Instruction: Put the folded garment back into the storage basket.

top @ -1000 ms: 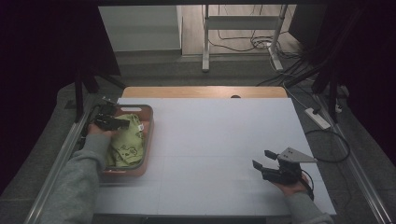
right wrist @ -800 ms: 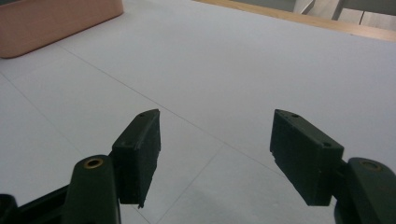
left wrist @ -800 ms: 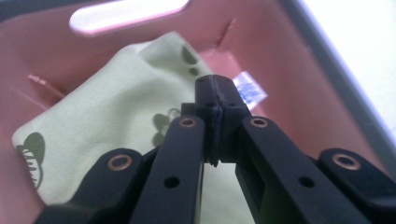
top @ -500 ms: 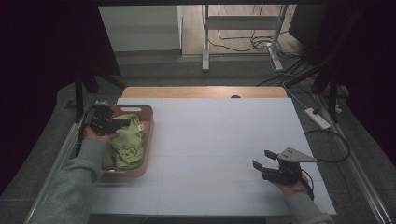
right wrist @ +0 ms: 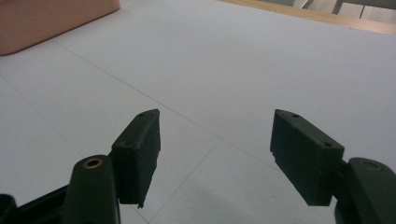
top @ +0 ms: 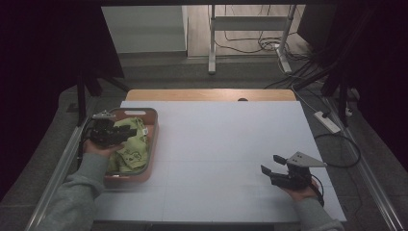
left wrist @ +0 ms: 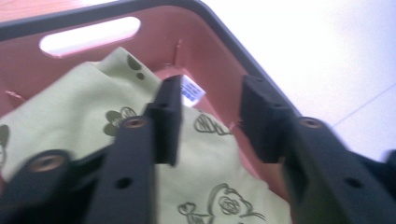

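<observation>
Over on the left, the left gripper [top: 129, 133] hangs above the pinkish basket [top: 152, 144] at the table's left edge. Its jaws have just been opening and now stand apart, with nothing pinched between them. Under them lies the light green cloth [left wrist: 70, 112], printed with dark little drawings, bunched inside the basket, a small white label [left wrist: 192, 90] showing near the far wall. Across the white table [top: 231, 144], well apart from the basket, the right gripper [top: 271, 164] sits low near the front right corner, jaws wide and empty
</observation>
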Demonstrator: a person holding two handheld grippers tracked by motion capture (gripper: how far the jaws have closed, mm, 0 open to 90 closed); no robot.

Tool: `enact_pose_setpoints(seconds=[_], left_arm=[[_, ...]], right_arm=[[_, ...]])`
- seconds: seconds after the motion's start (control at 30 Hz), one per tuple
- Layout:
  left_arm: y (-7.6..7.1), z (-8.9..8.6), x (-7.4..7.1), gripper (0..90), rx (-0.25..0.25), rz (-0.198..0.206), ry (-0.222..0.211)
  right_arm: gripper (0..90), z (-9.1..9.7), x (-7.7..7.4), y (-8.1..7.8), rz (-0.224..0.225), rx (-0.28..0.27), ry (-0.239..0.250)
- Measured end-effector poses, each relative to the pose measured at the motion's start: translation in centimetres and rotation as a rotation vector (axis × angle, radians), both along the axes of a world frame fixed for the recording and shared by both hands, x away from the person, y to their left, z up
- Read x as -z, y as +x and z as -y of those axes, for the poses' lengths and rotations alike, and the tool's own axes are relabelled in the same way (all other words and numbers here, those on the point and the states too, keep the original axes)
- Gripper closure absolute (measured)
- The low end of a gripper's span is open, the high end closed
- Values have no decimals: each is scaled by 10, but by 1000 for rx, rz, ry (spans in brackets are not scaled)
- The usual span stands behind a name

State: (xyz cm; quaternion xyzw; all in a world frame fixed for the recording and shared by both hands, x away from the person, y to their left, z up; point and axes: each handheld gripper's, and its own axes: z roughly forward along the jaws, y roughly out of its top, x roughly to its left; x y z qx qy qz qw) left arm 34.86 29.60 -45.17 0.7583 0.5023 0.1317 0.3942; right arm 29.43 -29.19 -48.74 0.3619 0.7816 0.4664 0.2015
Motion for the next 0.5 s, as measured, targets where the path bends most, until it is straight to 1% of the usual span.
enact_pose_setpoints(seconds=[0.07, 0.1, 0.17, 0.33, 0.4, 0.5], left_arm=[[-4, 3, -1, 479, 6, 4, 2], [-7, 4, -1, 454, 9, 15, 0], [-12, 8, -1, 425, 19, 26, -9], [-24, 19, 0, 393, 59, 41, -14], [-28, 23, -1, 388, 70, 50, -22], [-33, 28, 0, 380, 85, 56, -24]], right_arm=[[337, 0, 0, 0, -3, 1, -2], [337, 1, 1, 1, -4, 2, -1], [337, 2, 1, 1, -8, 5, -1], [337, 4, 2, 2, -13, 9, -2], [337, 5, 2, 3, -15, 9, -3], [336, 5, 2, 3, -18, 8, -4]])
